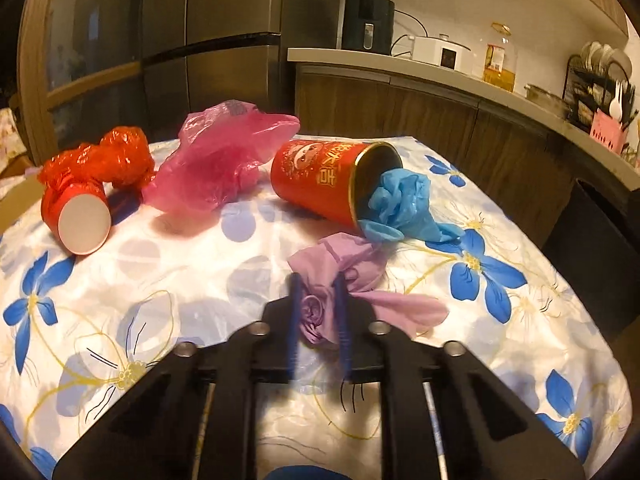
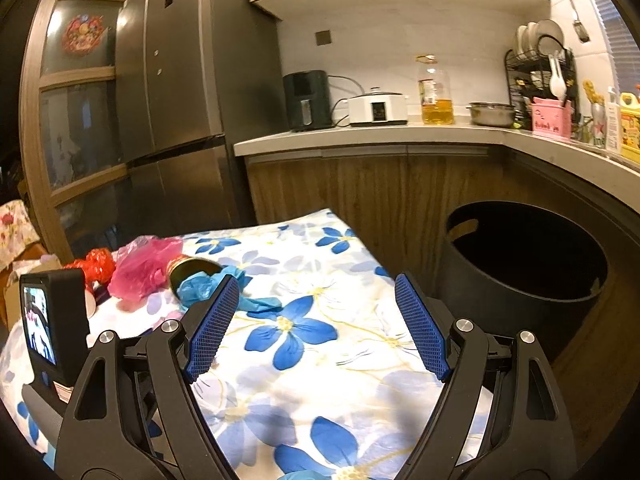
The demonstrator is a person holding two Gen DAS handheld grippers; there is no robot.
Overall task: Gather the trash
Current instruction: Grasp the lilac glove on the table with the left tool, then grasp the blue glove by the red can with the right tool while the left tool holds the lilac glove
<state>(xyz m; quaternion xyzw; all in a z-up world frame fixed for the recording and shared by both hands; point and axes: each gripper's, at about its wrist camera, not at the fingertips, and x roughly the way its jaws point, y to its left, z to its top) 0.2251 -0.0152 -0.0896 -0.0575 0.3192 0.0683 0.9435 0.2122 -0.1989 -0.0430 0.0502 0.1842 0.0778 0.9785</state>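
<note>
Pinching a crumpled lilac plastic glove [image 1: 320,312], the left gripper [image 1: 318,312] is grasping trash on the blue-flowered tablecloth [image 1: 160,280]; the right gripper [image 2: 316,328] is hanging wide, empty. Next, probably: lifting toward the round black bin [image 2: 520,280].

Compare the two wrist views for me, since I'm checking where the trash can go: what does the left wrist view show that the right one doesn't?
Only the left wrist view shows the left gripper shut on the purple glove, and the red paper cup lying on its side.

Only the right wrist view shows the black bin beside the table, and the open, empty right gripper.

Both show the red can with the blue glove spilling out, the pink bag and the floral tablecloth.
</note>
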